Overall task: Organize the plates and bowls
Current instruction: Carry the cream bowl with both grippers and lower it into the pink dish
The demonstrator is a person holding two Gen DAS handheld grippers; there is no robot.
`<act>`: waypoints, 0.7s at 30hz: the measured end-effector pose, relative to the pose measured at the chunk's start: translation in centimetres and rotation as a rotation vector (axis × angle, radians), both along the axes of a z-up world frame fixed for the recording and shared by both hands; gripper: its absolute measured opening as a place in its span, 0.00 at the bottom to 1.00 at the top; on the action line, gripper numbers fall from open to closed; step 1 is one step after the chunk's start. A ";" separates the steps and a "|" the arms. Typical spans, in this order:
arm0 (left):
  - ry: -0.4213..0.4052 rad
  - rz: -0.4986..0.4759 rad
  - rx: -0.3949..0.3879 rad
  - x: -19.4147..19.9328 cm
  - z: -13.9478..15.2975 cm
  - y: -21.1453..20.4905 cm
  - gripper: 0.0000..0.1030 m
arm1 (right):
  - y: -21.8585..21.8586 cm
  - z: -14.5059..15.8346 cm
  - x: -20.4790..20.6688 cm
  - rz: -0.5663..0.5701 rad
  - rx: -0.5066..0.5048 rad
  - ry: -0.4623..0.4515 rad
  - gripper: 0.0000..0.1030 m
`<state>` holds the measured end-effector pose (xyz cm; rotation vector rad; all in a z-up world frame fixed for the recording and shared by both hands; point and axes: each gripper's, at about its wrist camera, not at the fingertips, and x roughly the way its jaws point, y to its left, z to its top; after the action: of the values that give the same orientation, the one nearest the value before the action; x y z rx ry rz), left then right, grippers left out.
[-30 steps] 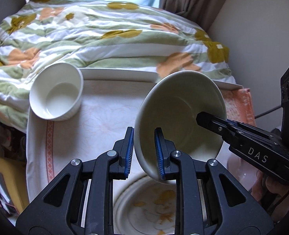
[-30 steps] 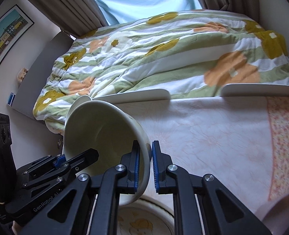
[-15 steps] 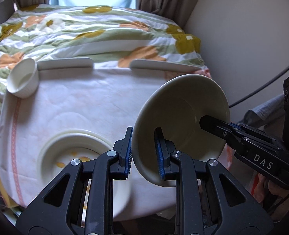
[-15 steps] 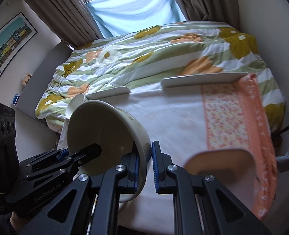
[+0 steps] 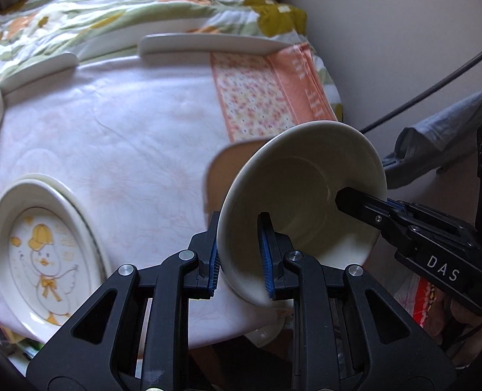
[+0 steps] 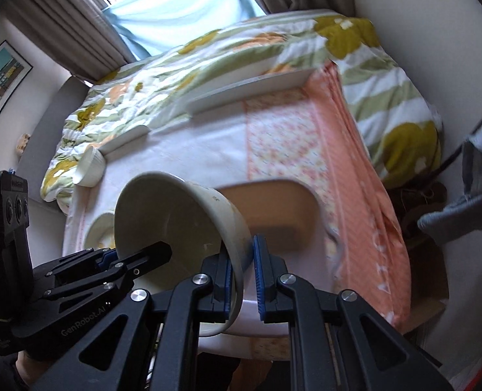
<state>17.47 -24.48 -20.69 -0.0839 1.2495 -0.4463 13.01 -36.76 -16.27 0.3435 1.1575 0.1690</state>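
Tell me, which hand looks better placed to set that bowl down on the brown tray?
Neither alone: left gripper and right gripper each clamp opposite rims of the tilted bowl. If pressed, probably the right; from its view the brown tray lies just beyond its fingertips.

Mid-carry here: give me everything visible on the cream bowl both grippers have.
The cream bowl looks like glazed ceramic, with a flared rim and deep round well, apparently empty. It is tilted steeply, held above the table's near edge. The left gripper clamps its near rim and the right gripper clamps the opposite rim, one finger inside each. A few specks mark its outer wall.
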 end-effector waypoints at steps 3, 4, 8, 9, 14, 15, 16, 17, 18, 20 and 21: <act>0.026 -0.016 0.026 0.6 -1.3 -0.9 0.18 | -1.2 -1.4 0.0 -0.011 0.004 0.026 0.11; 0.031 -0.022 0.038 0.7 -1.6 -1.2 0.18 | -1.5 -1.8 0.0 -0.014 0.006 0.034 0.11; 0.053 -0.034 0.087 1.5 -3.1 -2.2 0.18 | -2.3 -3.3 0.4 -0.011 0.007 0.067 0.11; 0.058 -0.036 0.100 1.6 -3.5 -2.3 0.18 | -2.4 -3.6 0.5 -0.009 0.004 0.075 0.11; 0.080 -0.040 0.137 2.2 -4.8 -2.8 0.18 | -2.6 -4.7 0.8 -0.001 0.013 0.093 0.11; 0.078 -0.042 0.145 2.3 -4.8 -3.0 0.18 | -2.7 -4.9 0.8 0.001 0.013 0.095 0.11; 0.072 -0.045 0.153 2.4 -4.8 -3.1 0.18 | -2.8 -4.8 0.9 0.002 0.017 0.092 0.11; 0.059 -0.051 0.170 2.4 -4.6 -3.3 0.18 | -2.9 -4.8 1.0 0.001 0.020 0.091 0.11; 0.043 -0.055 0.182 2.5 -4.4 -3.6 0.18 | -2.9 -4.8 1.0 0.002 0.023 0.089 0.11; 0.017 -0.062 0.201 2.6 -3.9 -3.9 0.18 | -3.0 -4.8 1.2 0.003 0.026 0.088 0.11; 0.004 -0.068 0.212 2.6 -3.6 -4.1 0.18 | -3.0 -4.7 1.2 0.003 0.028 0.088 0.11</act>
<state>20.08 -28.54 -24.31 0.1381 1.2991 -0.3703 14.19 -39.77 -21.00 0.3773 1.2435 0.1747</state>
